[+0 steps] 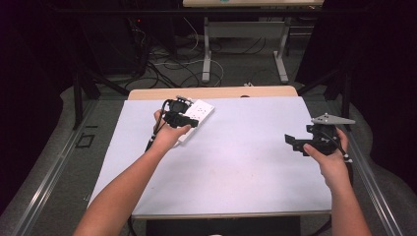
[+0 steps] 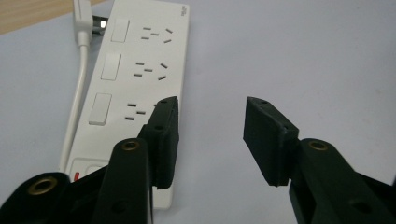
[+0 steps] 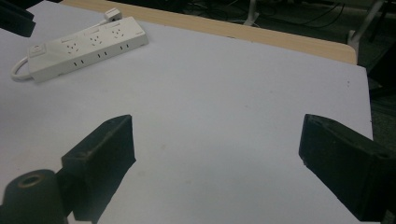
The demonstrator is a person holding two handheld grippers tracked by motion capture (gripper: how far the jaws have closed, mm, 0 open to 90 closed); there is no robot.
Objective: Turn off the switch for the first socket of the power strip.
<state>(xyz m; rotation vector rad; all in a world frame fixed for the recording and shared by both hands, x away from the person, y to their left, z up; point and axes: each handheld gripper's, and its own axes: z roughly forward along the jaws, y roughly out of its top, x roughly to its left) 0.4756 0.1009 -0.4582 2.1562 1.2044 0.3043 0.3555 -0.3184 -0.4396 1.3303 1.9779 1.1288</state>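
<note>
Your left hand-held gripper sat over the near end of the white power strip, toward the far left part of the worktop. In the left gripper view your left hand-held gripper stood released, its two black pads parted with nothing but the pale worktop surface between them. One pad hung over the long edge of the power strip beside its nearest socket; whether it touched the casing could not be told. The strip lay flat, showing three socket groups, each with a white rocker switch beside it. Its white cord ran along the side away from the open jaws, and a white plug lay at the far end.

Your right hand-held gripper was held near the right edge of the worktop, well apart from the strip. In the right gripper view your right hand-held gripper was released too, jaws spread wide above bare surface. From there the power strip lay far off at the upper left, its cord looping at the near end.
</note>
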